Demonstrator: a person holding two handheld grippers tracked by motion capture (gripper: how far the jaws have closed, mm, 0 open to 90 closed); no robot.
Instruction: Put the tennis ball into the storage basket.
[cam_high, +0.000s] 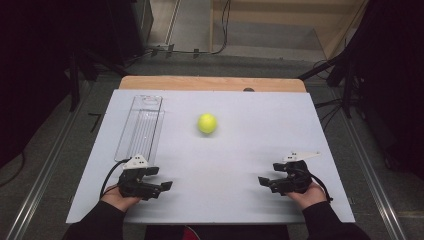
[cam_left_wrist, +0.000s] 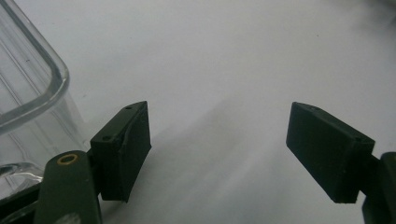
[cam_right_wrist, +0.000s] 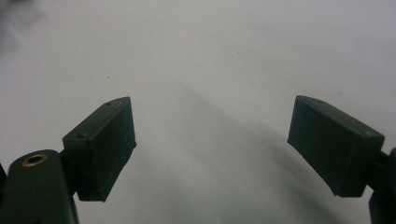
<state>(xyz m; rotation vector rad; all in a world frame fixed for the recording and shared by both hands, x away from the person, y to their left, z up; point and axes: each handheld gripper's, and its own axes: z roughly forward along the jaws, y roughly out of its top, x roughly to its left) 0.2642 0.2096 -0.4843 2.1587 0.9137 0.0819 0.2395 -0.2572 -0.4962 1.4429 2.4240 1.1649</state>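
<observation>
Both grippers, left (cam_high: 159, 178) and right (cam_high: 268, 173), rest at the near worktop (cam_high: 240, 145) edge, jaws spread and empty. Yellow ball (cam_high: 207, 123) sits mid-worktop, well apart, beside the clear tray (cam_high: 141, 125). Risk: a glancing touch likely rolls the ball away.

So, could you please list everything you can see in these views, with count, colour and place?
ball: one, yellow-green, middle of the sheet, apart from everything else.
tray: one, clear plastic, long, far left of the sheet, just beyond the left gripper.
sheet: one, white, covering the table.
table: one, wooden, its far edge showing beyond the sheet.
left gripper: one, black, near left, jaws open, nothing between them.
right gripper: one, black, near right, jaws open, nothing between them.
</observation>
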